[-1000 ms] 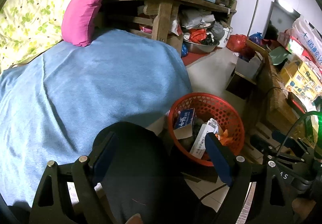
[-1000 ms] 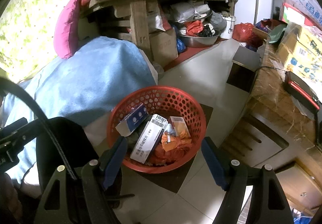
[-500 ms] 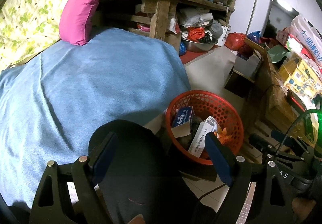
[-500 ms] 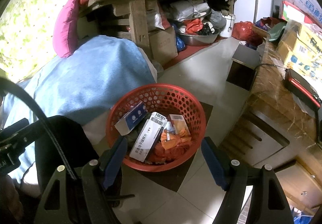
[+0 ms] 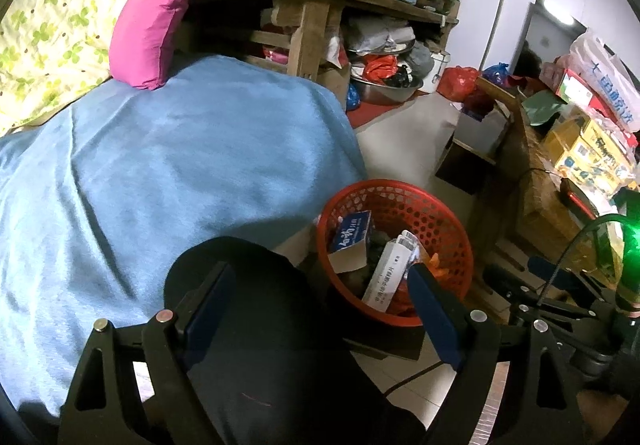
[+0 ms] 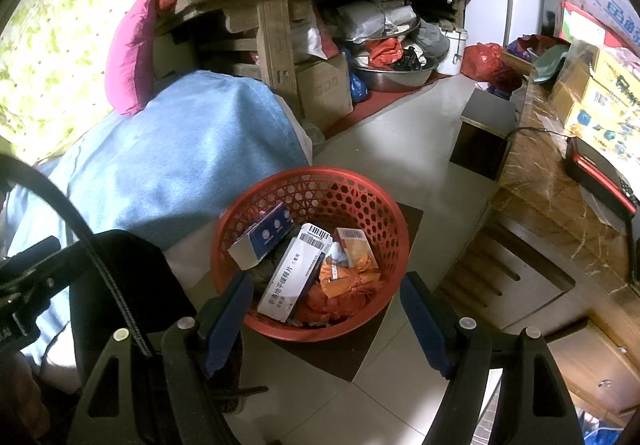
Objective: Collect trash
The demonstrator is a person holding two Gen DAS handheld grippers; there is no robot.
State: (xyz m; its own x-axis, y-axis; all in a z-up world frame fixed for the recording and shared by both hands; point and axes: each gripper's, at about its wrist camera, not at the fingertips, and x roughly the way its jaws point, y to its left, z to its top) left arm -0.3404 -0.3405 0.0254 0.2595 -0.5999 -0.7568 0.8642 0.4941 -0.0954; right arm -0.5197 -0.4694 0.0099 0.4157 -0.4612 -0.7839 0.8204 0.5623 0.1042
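Both the left gripper and the right gripper point steeply downward, jaws spread wide with nothing gripped between them.

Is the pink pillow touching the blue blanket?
Touching. In the left wrist view, the pink pillow rests its lower corner on the blue blanket.

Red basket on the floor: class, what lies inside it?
The red basket holds a blue-and-white box, a long white carton, an orange pack and crumpled orange wrappers. Whatever lies beneath is covered.
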